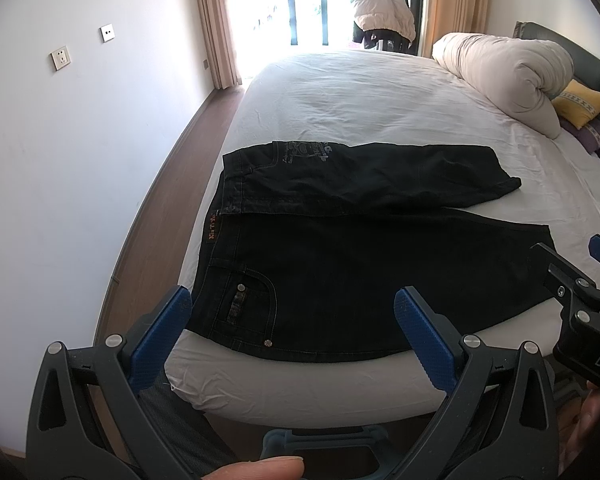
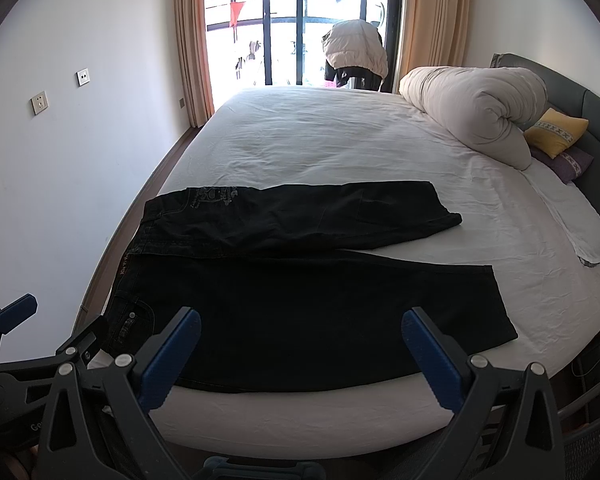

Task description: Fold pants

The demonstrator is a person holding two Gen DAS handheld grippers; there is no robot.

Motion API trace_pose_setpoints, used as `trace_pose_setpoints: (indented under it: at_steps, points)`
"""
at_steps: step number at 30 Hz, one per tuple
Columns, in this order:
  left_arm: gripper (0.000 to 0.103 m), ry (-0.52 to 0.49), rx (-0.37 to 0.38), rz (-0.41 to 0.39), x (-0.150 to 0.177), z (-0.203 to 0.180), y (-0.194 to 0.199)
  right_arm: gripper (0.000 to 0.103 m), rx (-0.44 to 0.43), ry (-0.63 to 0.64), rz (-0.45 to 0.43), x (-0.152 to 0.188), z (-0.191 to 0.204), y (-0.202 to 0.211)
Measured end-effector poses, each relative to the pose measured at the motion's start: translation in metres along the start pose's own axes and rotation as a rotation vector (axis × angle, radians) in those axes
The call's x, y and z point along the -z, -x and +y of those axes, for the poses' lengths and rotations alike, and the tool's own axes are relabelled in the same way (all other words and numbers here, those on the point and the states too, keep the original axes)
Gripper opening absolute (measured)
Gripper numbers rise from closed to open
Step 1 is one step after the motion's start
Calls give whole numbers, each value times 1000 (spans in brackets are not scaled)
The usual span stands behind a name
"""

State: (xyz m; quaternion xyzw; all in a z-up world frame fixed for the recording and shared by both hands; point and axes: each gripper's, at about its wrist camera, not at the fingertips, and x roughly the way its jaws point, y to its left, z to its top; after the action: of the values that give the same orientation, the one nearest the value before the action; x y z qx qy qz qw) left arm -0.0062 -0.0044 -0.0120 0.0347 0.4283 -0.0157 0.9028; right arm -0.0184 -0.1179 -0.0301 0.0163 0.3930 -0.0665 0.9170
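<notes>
Nearest to me, the left gripper (image 1: 292,334) hangs just off the near edge of the bed (image 1: 340,92), jaws spread wide with nothing between the blue pads. The right gripper (image 2: 300,354) hangs the same way in its own view, wide open and empty; its dark frame also shows at 4 o'clock in the left view. Neither touches the cloth.

Just beyond the fingertips lie the black pants (image 1: 360,272), flat on the white sheet along the near edge. The long axis runs from 9 o'clock to 3 o'clock: the waistband with its orange label (image 1: 212,229) sits at 9 o'clock by the bed's left edge, and the leg ends point toward 3 o'clock. The near leg lies broad and smooth. The far leg (image 2: 300,216) lies beyond it at 12 o'clock, its upper part lapped over the near one at the seat, and it splays slightly so the cuffs stand apart.

I judge the fold has not properly begun: this is the approach before the first grasp. The next move calls for both grippers to reach over the near leg, one pinching the far leg near the waist and the other near its cuff, then bringing it toward me so leg stacks on leg. The denim looks heavy and could slip from a shallow bite.

Farther off, at 2 o'clock, a rolled duvet (image 2: 476,108) and a yellow cushion (image 2: 556,132) lie well apart from the work.
</notes>
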Motion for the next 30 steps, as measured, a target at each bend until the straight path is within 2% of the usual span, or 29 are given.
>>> trace_pose_setpoints:
  at_steps: [10, 13, 24, 27, 30]
  points:
    - [103, 1, -1, 8, 5, -1, -4, 103, -2, -1, 6, -2, -3, 0]
    - [103, 3, -2, 15, 7, 0, -6, 103, -3, 0, 9, 4, 7, -7]
    - [103, -4, 6, 49, 0, 2, -28, 103, -10, 3, 33, 3, 6, -18]
    - [103, -39, -2, 36, -3, 0, -36, 103, -19, 5, 37, 1, 5, -22]
    - [103, -94, 11, -18, -6, -1, -44, 103, -47, 20, 33, -4, 1, -29]
